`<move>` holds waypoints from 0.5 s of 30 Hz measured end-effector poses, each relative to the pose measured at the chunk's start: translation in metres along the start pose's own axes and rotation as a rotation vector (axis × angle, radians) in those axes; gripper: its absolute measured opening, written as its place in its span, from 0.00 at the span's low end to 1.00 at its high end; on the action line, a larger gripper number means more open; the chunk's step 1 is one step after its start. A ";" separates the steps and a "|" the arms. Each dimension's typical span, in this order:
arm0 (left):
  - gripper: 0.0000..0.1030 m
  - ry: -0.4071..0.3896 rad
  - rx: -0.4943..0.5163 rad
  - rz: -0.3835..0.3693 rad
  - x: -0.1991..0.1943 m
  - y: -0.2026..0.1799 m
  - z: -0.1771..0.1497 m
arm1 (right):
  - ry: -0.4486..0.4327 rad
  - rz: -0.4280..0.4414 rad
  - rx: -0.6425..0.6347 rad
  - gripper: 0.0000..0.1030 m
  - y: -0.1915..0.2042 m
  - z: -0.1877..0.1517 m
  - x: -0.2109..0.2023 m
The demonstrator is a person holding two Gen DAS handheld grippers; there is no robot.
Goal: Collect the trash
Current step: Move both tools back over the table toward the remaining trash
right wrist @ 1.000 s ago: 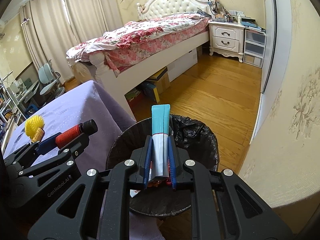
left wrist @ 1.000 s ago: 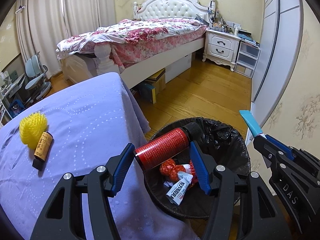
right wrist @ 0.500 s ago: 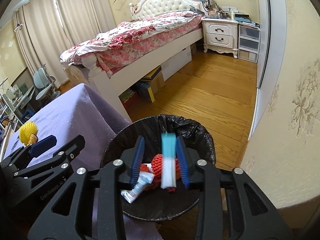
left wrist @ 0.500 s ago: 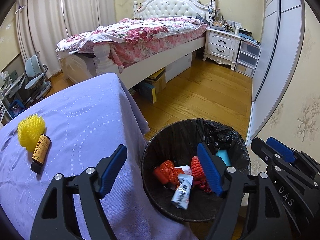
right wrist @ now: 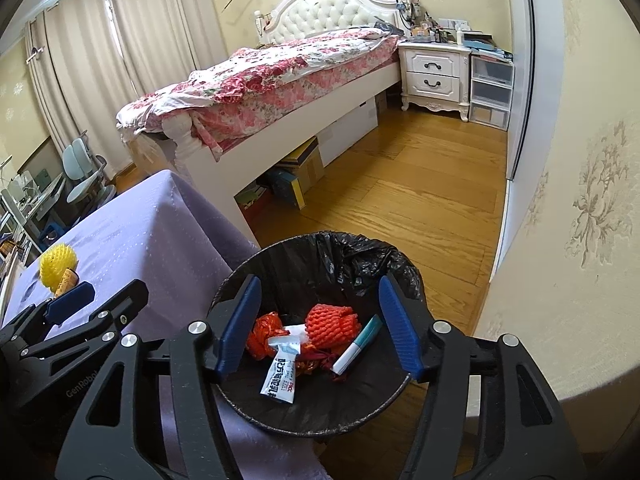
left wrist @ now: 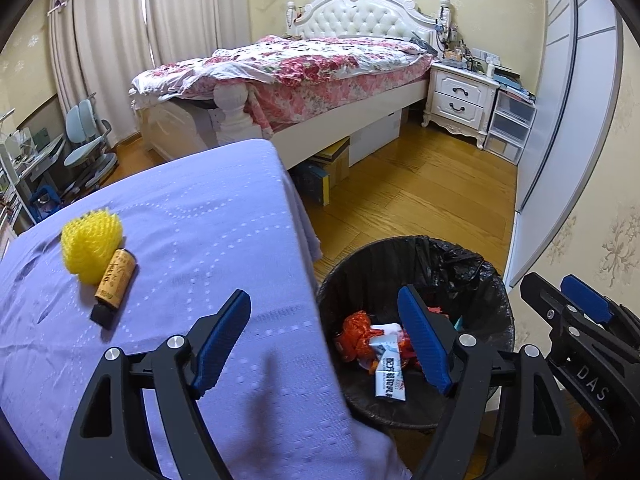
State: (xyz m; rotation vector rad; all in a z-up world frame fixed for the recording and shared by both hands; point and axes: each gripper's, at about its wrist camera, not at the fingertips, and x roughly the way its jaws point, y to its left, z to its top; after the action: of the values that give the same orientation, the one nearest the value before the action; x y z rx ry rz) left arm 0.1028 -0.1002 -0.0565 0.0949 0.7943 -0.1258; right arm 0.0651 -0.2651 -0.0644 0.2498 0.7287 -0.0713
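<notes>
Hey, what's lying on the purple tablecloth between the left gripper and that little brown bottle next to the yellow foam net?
Nothing. In the left wrist view, only bare purple tablecloth lies between the left gripper, its jaws opening and empty, and the brown bottle.

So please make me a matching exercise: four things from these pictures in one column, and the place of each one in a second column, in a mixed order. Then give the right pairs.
Things:
1. yellow foam net
2. teal and white tube
3. nightstand
4. right claw

Places:
A. beside the head of the bed
B. open above the trash bin, nothing between its fingers
C. on the purple tablecloth, touching a brown bottle
D. inside the trash bin, next to an orange foam net

Pairs: 1-C, 2-D, 3-A, 4-B
</notes>
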 end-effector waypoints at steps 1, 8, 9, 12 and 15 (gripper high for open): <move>0.74 -0.001 -0.006 0.007 -0.002 0.005 -0.001 | 0.001 0.003 -0.003 0.59 0.002 -0.001 -0.001; 0.74 -0.002 -0.051 0.063 -0.013 0.042 -0.013 | 0.015 0.039 -0.035 0.61 0.026 -0.006 -0.006; 0.74 0.000 -0.058 0.071 -0.014 0.049 -0.014 | 0.019 0.048 -0.039 0.61 0.031 -0.007 -0.006; 0.74 -0.003 -0.084 0.100 -0.018 0.068 -0.019 | 0.025 0.074 -0.068 0.62 0.047 -0.010 -0.007; 0.74 -0.001 -0.109 0.124 -0.020 0.087 -0.021 | 0.031 0.097 -0.102 0.62 0.066 -0.014 -0.008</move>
State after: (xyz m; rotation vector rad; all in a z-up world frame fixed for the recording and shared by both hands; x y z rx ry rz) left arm 0.0871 -0.0096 -0.0542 0.0406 0.7910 0.0346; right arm 0.0603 -0.1977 -0.0561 0.1883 0.7479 0.0619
